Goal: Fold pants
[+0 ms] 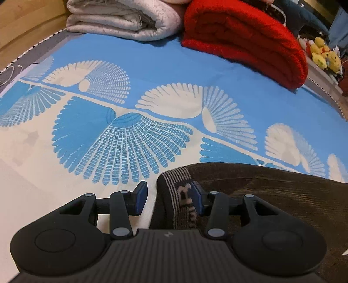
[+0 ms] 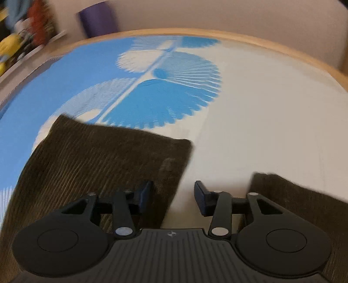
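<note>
Your left gripper [image 1: 168,199] stands with its fingers apart, straddling the striped elastic waistband [image 1: 183,196] of the brown corduroy pants [image 1: 282,200]; the right blue pad touches the band, the left pad hangs clear over the bed sheet [image 1: 152,65], so nothing is clamped yet. Your right gripper [image 2: 174,197] is likewise spread wide, holding nothing, poised over the bare strip of sheet between the two pant legs: the left leg [image 2: 97,156] lies flat with its hem squared off, and the right leg [image 2: 304,200] shows only as a dark corner beside the right finger. This view is smeared by motion, so fine detail of the cloth cannot be read.

The pants lie on the bed near you, apparently spread open with the legs apart. Judged from this, the fold is at its very start: no crease has been made, and bringing one leg over the other, then folding lengthwise, remains to be done. A folded grey quilt [image 1: 121,19] and a red blanket [image 1: 250,41] sit well apart at the far edge.
</note>
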`<state>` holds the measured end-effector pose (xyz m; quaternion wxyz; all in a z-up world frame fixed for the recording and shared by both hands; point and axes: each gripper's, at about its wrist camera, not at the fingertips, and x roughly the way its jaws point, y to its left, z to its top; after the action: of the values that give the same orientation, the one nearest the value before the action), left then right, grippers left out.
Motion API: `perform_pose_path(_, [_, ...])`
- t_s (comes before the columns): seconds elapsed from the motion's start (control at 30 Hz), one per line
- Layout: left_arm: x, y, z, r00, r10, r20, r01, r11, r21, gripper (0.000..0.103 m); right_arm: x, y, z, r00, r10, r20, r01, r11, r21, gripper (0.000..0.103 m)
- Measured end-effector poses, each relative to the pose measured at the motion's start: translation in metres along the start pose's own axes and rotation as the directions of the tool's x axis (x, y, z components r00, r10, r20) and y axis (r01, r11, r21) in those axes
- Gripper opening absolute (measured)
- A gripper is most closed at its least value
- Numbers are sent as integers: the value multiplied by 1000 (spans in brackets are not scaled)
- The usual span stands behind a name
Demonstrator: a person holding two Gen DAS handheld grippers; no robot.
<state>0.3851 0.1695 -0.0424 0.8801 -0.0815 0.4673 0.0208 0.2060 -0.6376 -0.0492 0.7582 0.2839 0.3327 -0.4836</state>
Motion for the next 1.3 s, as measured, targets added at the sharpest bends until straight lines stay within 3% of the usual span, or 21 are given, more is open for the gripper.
perform_pose_path(0.03, [-9,0,-2,1000,-7,1,7,1000,-2,49,0,0,-1,999,33,3,-33,999,-14,9])
perform_pose_path(0.2, [-44,4,-27,996,-6,-91,10,999,35,49,-6,-17,4,1000,-20,-9,21,999,37,8])
perform_pose_path(0.33, [-61,20,-62,981,-70,-182,76,997,27,61,-14,-18,6,1000,-11,-22,12,999,30,37])
perform_pose_path(0.47, [-45,35,-94,941,-82,-327,105,993,54,63,-56,-18,11,992,127,15,-128,991,34,37])
perform_pose_path(0.63, [-30,50,-128,903,-53,-426,122,983,135,64,-130,-27,9,938,339,72,-330,937,-111,45])
perform_pose_path(0.73, [-36,55,-143,911,-66,-406,158,968,197,66,-161,-56,5,917,395,58,-384,911,-148,48])
perform_pose_path(0.8, [-41,58,-150,919,-71,-387,170,959,228,60,-171,-76,2,921,388,30,-379,911,-161,50])
perform_pose_path(0.83, [-42,58,-153,922,-58,-382,166,953,255,51,-176,-89,-1,930,368,5,-363,918,-161,50])
perform_pose_path(0.97, [-56,58,-165,931,-34,-362,168,923,345,42,-174,-145,-11,957,271,-101,-278,958,-70,50])
perform_pose_path(1.17, [-70,65,-172,933,7,-361,130,926,354,42,-159,-203,-27,976,137,-169,-151,986,-74,50])
perform_pose_path(1.3, [-83,60,-173,926,49,-374,99,926,365,47,-136,-234,-31,966,53,-255,-79,993,-92,50])
